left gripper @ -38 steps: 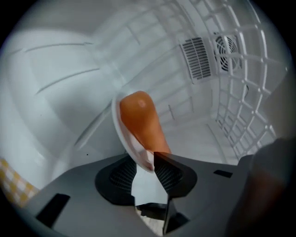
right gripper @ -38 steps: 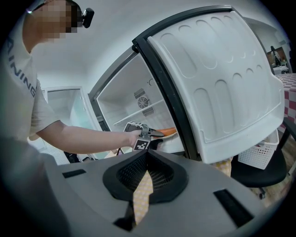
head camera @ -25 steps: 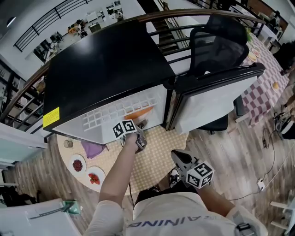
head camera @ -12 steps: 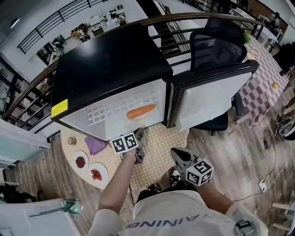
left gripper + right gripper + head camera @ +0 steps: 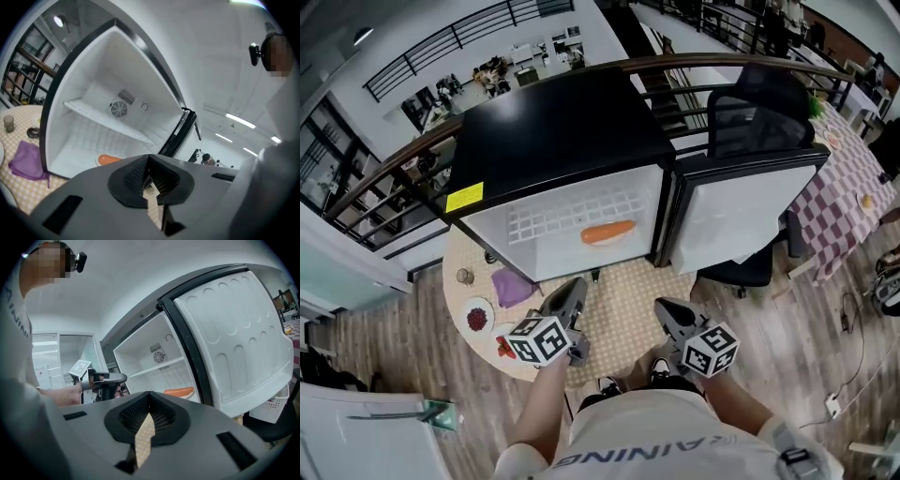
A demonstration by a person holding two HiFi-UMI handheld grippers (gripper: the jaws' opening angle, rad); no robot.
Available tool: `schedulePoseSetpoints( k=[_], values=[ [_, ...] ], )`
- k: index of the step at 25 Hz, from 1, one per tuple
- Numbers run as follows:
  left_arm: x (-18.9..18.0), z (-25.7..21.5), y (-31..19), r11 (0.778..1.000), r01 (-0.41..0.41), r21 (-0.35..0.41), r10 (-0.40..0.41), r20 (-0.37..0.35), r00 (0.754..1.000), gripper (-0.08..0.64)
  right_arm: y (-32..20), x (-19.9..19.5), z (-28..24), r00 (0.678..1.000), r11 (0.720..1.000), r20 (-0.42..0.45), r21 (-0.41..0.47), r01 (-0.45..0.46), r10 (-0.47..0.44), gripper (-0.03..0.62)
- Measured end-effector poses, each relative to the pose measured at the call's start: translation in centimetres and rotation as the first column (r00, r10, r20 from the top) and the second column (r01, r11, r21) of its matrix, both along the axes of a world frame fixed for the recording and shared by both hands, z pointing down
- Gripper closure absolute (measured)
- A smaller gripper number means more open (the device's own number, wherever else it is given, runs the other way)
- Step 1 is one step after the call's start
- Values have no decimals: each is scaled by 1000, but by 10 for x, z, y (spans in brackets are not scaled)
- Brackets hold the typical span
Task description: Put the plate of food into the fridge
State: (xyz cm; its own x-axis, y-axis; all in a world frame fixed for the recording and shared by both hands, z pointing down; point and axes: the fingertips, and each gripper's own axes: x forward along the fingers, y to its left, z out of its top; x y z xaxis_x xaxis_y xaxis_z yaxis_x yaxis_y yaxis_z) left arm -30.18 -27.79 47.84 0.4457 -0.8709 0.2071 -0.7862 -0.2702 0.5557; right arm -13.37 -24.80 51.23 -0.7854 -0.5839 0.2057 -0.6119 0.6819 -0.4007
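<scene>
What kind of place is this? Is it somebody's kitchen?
Probably not a home kitchen. It looks like an open office or workshop, maybe on an upper level. A curved railing overlooks cluttered desks beyond it, and a black office chair stands behind the small fridge.

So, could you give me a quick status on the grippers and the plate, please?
Left gripper shut, empty. Right gripper shut, empty. Plate of orange food inside the fridge. Door open, nothing in the way.
</scene>
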Motion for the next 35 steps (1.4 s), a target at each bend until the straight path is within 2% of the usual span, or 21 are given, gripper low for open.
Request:
schedulePoseSetpoints(
  k=[3, 6, 8, 16, 19, 35],
  values=[
    [-10, -28, 17, 997, 12, 81, -20, 100, 995, 551, -3, -3, -10, 1000, 1000, 4, 21, 7, -7, 571],
    [-18, -46, 33, 990, 26, 142, -56, 215, 975, 551, -6, -6, -22, 1000, 999, 9, 38, 5, -6, 569],
    [-19, -53, 43, 985, 31, 168, -74, 253, 965, 551, -9, -8, -31, 1000, 998, 5, 57, 1, -1, 569],
    [-26, -44, 52, 983, 48, 177, -97, 282, 954, 551, -12, -17, -62, 1000, 987, -10, 158, -1, 2, 571],
    [-26, -46, 51, 981, 53, 187, -102, 266, 959, 551, -13, -15, -64, 1000, 987, -9, 163, -4, 5, 571],
    [-8, -42, 44, 985, -1, 170, -48, 283, 958, 551, -9, -20, -66, 1000, 985, -13, 168, 22, -20, 571]
  ],
)
